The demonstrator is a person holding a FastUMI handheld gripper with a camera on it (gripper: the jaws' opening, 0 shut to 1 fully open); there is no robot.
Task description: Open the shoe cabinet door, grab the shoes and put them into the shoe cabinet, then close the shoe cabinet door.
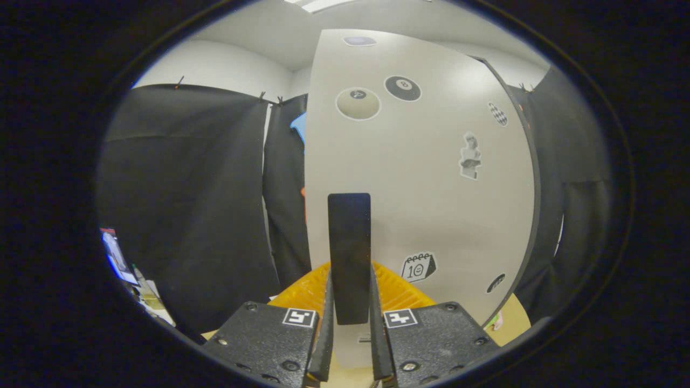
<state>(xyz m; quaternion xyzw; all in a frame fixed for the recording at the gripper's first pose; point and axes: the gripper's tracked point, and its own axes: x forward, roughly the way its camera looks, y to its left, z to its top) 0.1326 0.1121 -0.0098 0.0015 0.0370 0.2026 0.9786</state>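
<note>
Rough, bumpy plastic covers the two blocks of the gripper (350, 318), each with a small square marker and round screws. Its fingers stand close together, with a narrow gap, and both press on the flat dark handle (349, 253) that stands upright between them. The lower end of the handle sits right between the fingers.

The handle is a long, smooth rectangle fixed to the shoe cabinet door (420, 178). The door is pale, smooth and flat, though the lens bends it into a round shape. It stands just ahead of the fingers. Its bottom is hidden behind the gripper.

Stickers dot the door: a calendar sticker (418, 267) near the handle, a statue sticker (470, 156) higher up, a black ball sticker (402, 88) and a pale ball sticker (358, 103) near the top. A small dark sticker low down is too tiny to make out.

Ribbed orange plastic (307, 293) peeks out on both sides of the handle, mostly hidden, so I cannot tell what it is.

Beyond the door hangs a black cloth (183, 205), soft and folded. Above it is a white wall (215, 67).
</note>
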